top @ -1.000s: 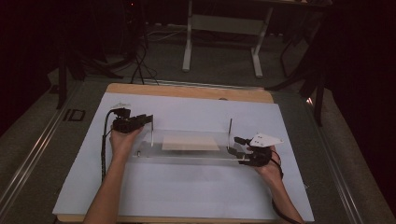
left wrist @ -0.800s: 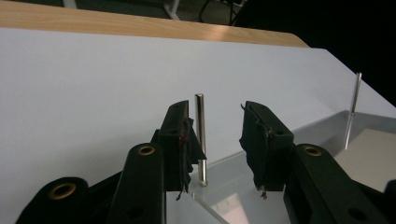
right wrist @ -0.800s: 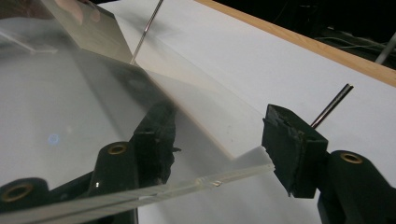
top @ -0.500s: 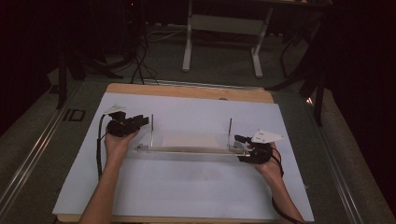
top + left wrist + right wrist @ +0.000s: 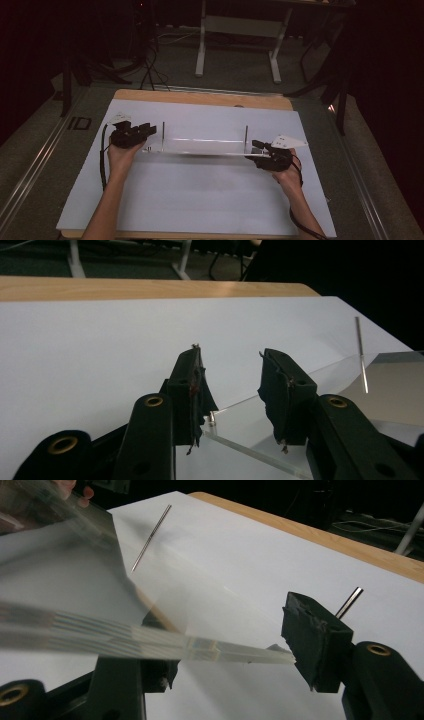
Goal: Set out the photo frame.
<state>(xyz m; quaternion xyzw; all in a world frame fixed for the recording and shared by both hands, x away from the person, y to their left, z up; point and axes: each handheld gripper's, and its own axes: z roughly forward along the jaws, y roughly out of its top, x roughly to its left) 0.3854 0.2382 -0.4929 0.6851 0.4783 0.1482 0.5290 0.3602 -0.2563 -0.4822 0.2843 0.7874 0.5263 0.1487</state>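
The clear acrylic plate [image 5: 200,146] lies above the middle of the white sheet [image 5: 200,190], a thin metal pin [image 5: 163,131] upright near each end; it looks stiff, slick and scratch-prone, best taken by its short edges. The left gripper [image 5: 150,131] stands with jaws apart about one corner; whether the right gripper [image 5: 256,148] pinches the opposite edge, I cannot tell. Beyond the sheet: wooden table edge [image 5: 200,97], then dark floor and a desk frame [image 5: 239,30].

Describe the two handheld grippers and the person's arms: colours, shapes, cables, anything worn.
Both are black two-jaw grippers with brass-ringed holes in the arms and rough black pads. The right gripper carries a pale three-cornered plate; the left gripper has a small pale piece on top. A black cable trails from each. The forearms are bare, no sleeves.
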